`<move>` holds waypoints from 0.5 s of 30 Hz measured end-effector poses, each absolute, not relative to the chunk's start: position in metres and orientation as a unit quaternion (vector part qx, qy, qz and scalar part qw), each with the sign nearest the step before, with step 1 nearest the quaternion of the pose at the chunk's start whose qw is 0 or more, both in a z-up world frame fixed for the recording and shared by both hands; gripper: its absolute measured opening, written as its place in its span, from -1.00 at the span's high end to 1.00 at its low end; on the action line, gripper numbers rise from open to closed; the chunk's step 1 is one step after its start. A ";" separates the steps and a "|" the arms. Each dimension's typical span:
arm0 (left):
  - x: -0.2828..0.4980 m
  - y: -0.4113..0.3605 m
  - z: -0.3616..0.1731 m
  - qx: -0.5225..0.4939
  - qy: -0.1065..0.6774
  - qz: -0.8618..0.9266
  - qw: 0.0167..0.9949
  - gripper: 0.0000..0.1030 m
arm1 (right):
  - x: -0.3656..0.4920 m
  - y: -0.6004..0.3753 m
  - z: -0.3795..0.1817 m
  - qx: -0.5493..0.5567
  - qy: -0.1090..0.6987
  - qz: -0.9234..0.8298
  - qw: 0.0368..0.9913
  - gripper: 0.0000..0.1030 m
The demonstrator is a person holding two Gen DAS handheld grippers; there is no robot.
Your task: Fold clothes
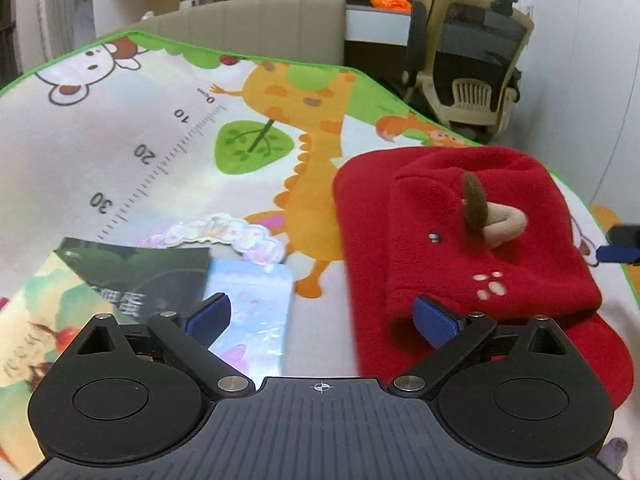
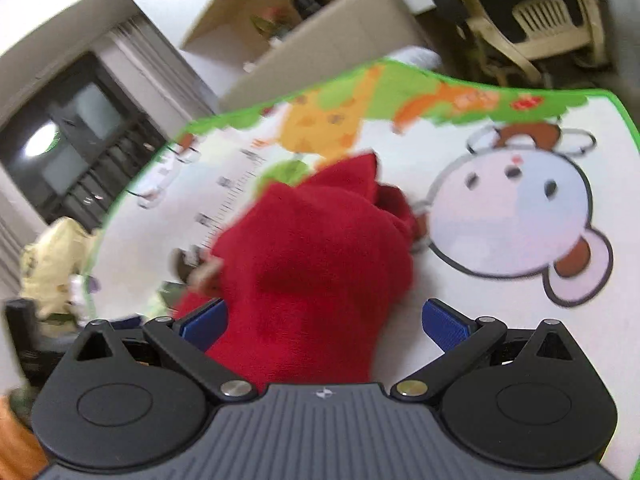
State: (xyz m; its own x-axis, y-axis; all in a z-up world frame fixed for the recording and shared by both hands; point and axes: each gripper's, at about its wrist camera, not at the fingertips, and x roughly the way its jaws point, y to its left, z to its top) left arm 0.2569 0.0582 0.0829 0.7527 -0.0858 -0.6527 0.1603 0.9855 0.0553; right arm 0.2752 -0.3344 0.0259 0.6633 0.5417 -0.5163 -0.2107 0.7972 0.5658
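A red fleece garment (image 1: 460,240) with a brown and beige antler and white paw prints lies folded on the cartoon play mat (image 1: 160,140), right of centre in the left wrist view. My left gripper (image 1: 324,320) is open, hovering near the garment's near left edge; its right blue pad (image 1: 436,320) sits over the red fabric. In the right wrist view the same red garment (image 2: 312,264) lies bunched in front of my right gripper (image 2: 324,324), which is open wide with fabric between the fingers but not pinched. The right gripper's blue tip (image 1: 616,248) shows at the left view's right edge.
Picture books (image 1: 120,280) and a shiny packet (image 1: 252,316) lie on the mat at left. A beige office chair (image 1: 468,64) and a sofa back (image 1: 260,24) stand beyond the mat. A pale yellow garment (image 2: 48,264) lies off the mat's left edge.
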 end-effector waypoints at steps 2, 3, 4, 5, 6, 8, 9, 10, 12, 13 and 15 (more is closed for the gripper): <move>0.251 0.079 0.099 0.102 0.315 0.001 0.944 -0.95 | 0.274 -0.325 0.014 0.215 0.356 0.208 0.885 -1.00; 0.248 0.091 0.106 0.136 0.292 0.050 0.945 -0.95 | 0.273 -0.321 0.009 0.203 0.357 0.206 0.888 -1.00; 0.247 0.102 0.113 0.167 0.273 0.095 0.943 -0.96 | 0.272 -0.319 0.005 0.194 0.356 0.204 0.891 -1.00; 0.247 0.114 0.118 0.196 0.258 0.136 0.936 -0.97 | 0.272 -0.317 0.003 0.186 0.354 0.201 0.894 -1.00; 0.248 0.124 0.122 0.220 0.247 0.167 0.929 -0.97 | 0.272 -0.317 0.002 0.185 0.350 0.200 0.896 -1.00; 0.254 0.137 0.127 0.226 0.243 0.177 0.926 -0.97 | 0.273 -0.316 0.003 0.186 0.343 0.198 0.899 -1.00; 0.257 0.140 0.129 0.209 0.244 0.164 0.933 -0.97 | 0.274 -0.316 0.004 0.188 0.340 0.197 0.900 -1.00; 0.262 0.142 0.130 0.166 0.255 0.126 0.944 -0.98 | 0.275 -0.316 0.007 0.190 0.336 0.196 0.901 -1.00; 0.275 0.145 0.126 0.022 0.292 0.000 0.956 -0.98 | 0.276 -0.316 0.012 0.194 0.329 0.195 0.903 -1.00; 0.285 0.144 0.118 -0.063 0.314 -0.067 0.945 -0.98 | 0.277 -0.316 0.015 0.197 0.326 0.195 0.904 -1.00; 0.307 0.131 0.089 -0.196 0.355 -0.167 0.899 -0.98 | 0.280 -0.316 0.020 0.208 0.321 0.194 0.903 -1.00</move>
State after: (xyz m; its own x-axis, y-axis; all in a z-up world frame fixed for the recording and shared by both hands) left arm 0.3074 0.1308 0.0888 0.6920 -0.4388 -0.5732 0.1602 0.8676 -0.4707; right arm 0.2802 -0.3164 0.0197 0.7180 0.4842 -0.5000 -0.2166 0.8381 0.5007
